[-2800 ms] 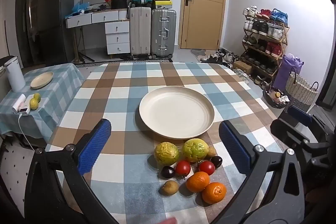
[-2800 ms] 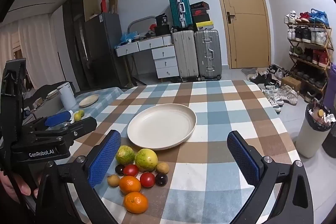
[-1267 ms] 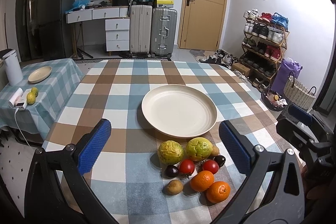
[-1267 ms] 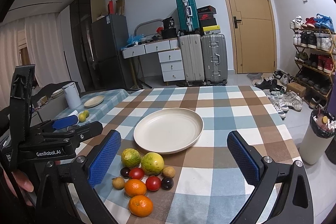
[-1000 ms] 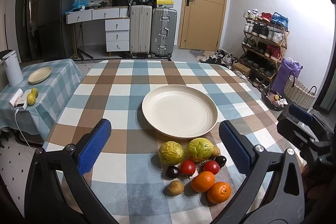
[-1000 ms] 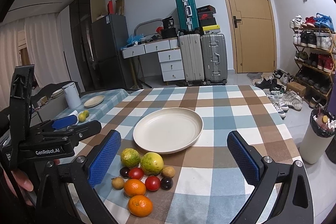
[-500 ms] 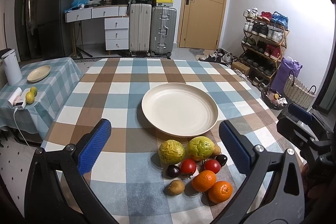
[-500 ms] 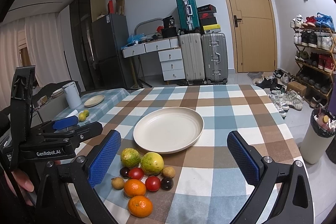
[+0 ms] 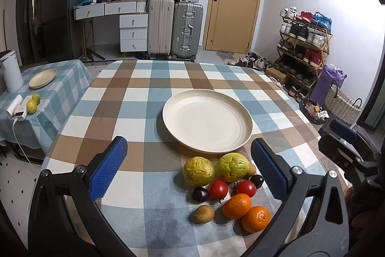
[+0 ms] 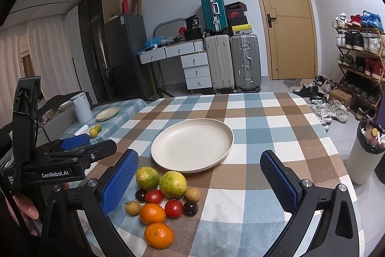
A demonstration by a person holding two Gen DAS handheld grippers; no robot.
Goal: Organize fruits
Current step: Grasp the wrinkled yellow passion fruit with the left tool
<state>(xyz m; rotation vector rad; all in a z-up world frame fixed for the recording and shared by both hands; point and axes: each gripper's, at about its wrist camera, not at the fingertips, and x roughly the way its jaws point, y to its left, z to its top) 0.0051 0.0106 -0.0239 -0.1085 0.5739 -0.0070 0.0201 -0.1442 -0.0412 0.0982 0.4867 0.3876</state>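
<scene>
Cream plate (image 9: 207,121) sits empty at frame centre, fruit cluster (image 9: 226,184) just below it, nearer the left gripper (image 9: 190,169); both grippers' jaws gape, holding nothing.

Black claw (image 9: 189,166) frames, blue textured pads (image 9: 107,166), silver screws, "GenRobot.AI" marking.

The tablecloth (image 9: 134,98) is checked in brown, blue and white; the plate (image 9: 207,121) is cream. 2 oranges (image 9: 237,206) are orange, 2 tomatoes (image 9: 217,189) red, both grippers' pads (image 9: 107,171) blue.

Smooth matt plate (image 9: 207,121) on checked cloth tablecloth (image 9: 134,102); wrinkled green fruits (image 9: 198,170).
</scene>
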